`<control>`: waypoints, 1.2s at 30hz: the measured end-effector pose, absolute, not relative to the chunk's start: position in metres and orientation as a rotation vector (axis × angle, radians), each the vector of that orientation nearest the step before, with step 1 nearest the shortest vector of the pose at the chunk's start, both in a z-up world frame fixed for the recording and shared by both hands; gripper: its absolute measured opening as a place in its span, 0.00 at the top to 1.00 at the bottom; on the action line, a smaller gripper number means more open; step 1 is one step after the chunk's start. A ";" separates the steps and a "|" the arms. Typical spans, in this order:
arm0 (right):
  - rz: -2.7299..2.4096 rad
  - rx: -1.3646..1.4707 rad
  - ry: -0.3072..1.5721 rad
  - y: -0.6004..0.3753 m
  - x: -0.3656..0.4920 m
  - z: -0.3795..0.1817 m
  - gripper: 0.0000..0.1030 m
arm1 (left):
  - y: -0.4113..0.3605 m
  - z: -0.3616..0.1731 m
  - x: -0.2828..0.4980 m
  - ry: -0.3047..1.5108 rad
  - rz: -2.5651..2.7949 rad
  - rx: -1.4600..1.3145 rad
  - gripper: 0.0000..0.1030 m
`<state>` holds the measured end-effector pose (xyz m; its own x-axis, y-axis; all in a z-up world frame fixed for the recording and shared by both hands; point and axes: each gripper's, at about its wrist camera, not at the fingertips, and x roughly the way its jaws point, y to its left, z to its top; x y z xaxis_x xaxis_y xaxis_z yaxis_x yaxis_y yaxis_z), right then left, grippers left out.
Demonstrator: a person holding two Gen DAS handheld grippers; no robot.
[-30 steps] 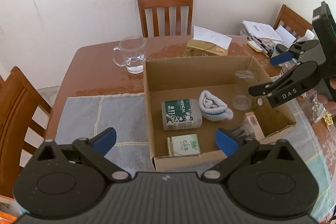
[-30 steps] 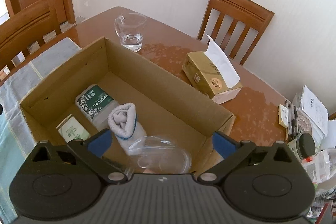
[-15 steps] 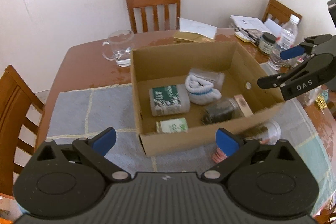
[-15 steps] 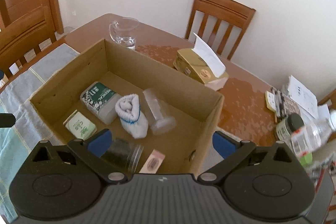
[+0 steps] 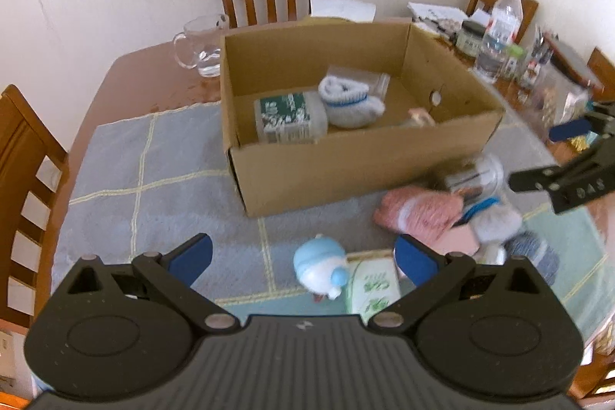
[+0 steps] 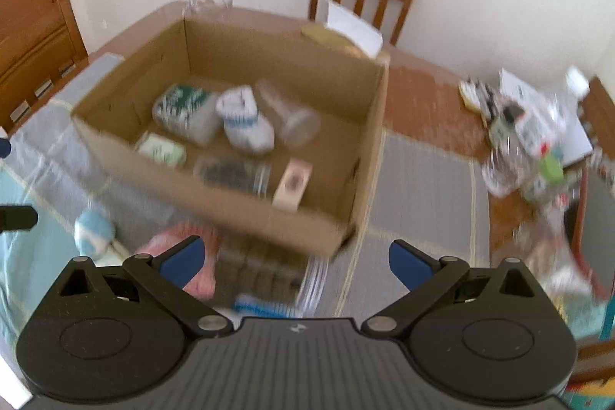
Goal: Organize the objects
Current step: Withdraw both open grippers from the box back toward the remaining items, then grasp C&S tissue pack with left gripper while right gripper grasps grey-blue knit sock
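We see a wooden worktop [image 5: 127,75] with a grey cloth [image 5: 153,156] and chairs by white walls. The open brown box [image 5: 346,156] sits on the cloth — sock [image 5: 349,100] inside. Both tongs [image 5: 303,256] [image 6: 294,256] are spread, empty.

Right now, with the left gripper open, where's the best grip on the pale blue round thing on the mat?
Probably across the widest part of the pale blue round thing, coming straight down from above with the left gripper. It lies free on the mat between the open fingers, with clear mat on its left; the green packet crowds its right side.
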<state>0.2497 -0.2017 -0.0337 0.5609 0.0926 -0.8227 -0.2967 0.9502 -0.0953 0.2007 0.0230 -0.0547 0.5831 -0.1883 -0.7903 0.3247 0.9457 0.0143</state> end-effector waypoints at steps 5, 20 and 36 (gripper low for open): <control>0.192 -0.199 1.012 -0.213 0.220 -0.062 0.00 | 0.020 -0.070 0.189 0.924 -0.309 0.156 0.02; 0.163 -0.202 1.128 -0.229 0.165 -0.139 0.00 | -0.007 -0.118 0.179 1.016 -0.307 0.146 0.02; 0.261 -0.174 1.066 -0.237 0.172 -0.146 0.00 | 0.001 -0.156 0.190 1.070 -0.127 0.109 0.02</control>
<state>0.1716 -0.2366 -0.1457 0.4573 0.1266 -0.8803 -0.2942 0.9556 -0.0154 0.1900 0.0014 -0.1561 0.4736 -0.0510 -0.8793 0.1566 0.9873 0.0271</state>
